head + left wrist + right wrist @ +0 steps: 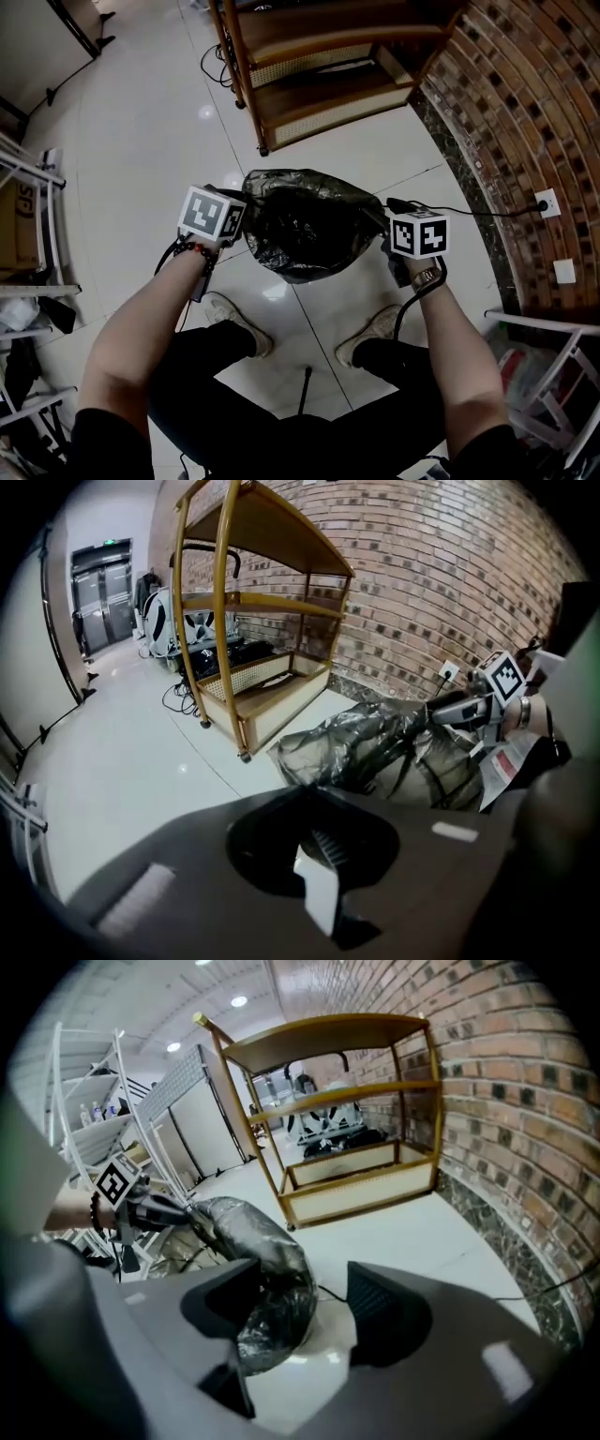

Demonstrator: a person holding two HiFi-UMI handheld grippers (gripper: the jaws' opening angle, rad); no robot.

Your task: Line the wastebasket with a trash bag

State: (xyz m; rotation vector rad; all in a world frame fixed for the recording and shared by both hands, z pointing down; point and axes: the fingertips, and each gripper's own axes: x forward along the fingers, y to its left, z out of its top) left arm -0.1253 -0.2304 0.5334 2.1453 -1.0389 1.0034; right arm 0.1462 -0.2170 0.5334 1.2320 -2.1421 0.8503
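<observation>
Head view is showing the trash bag [305, 225] hanging above the floor [141, 122], left claw [314, 850] clamping its edge, right claw [305, 1312] gaping around a fold and, I reckon, needing to pinch firmly.

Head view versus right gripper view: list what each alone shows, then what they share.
Head view only: the person's pale shoes and a white wall socket. Right gripper view only: ceiling lights, and the jaws of the right gripper standing apart, a crumpled black plastic trash bag between them. Both: that bag, the wooden shelf unit, the brick wall, and the left gripper pinching the bag.
</observation>
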